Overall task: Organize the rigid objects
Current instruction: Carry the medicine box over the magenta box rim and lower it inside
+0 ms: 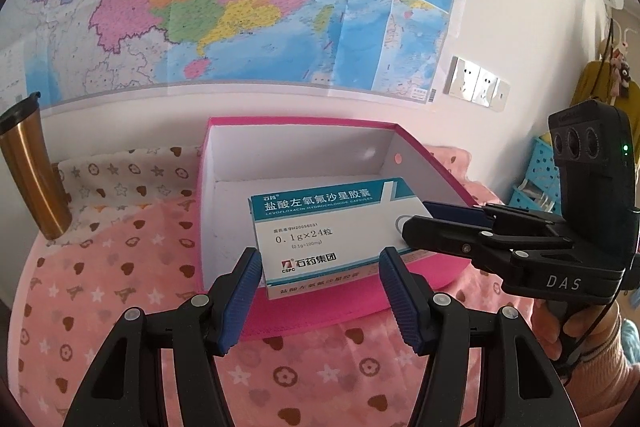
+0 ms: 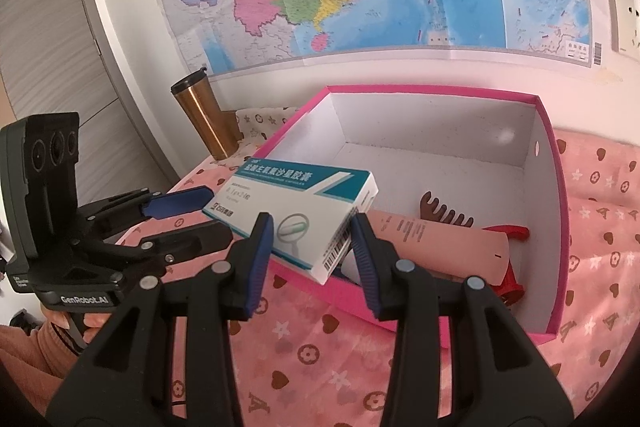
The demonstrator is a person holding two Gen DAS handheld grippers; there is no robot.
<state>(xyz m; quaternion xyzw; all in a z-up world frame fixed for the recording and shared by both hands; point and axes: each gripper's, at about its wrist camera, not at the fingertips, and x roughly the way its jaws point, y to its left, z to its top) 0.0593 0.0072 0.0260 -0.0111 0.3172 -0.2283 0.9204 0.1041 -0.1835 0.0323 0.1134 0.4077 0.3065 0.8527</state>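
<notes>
A white and teal medicine box (image 1: 320, 235) (image 2: 296, 203) hangs tilted over the near left corner of an open pink storage box (image 1: 300, 123) (image 2: 432, 91). My left gripper (image 1: 318, 257) (image 2: 220, 213) holds one end of it, with its blue pads pressed on both side edges. From the other side my right gripper (image 2: 312, 221) (image 1: 416, 219) is shut on the barcode end. Inside the storage box lie a brown comb (image 2: 444, 213), a pale pink tube (image 2: 440, 243) and a red object (image 2: 512, 233).
A gold thermos cup (image 1: 28, 167) (image 2: 204, 115) stands at the back left on the pink patterned cloth (image 1: 120, 307). A map covers the wall behind. Wall sockets (image 1: 476, 87) and a blue basket (image 1: 540, 179) are to the right. A hand (image 2: 92, 323) grips the left tool's handle.
</notes>
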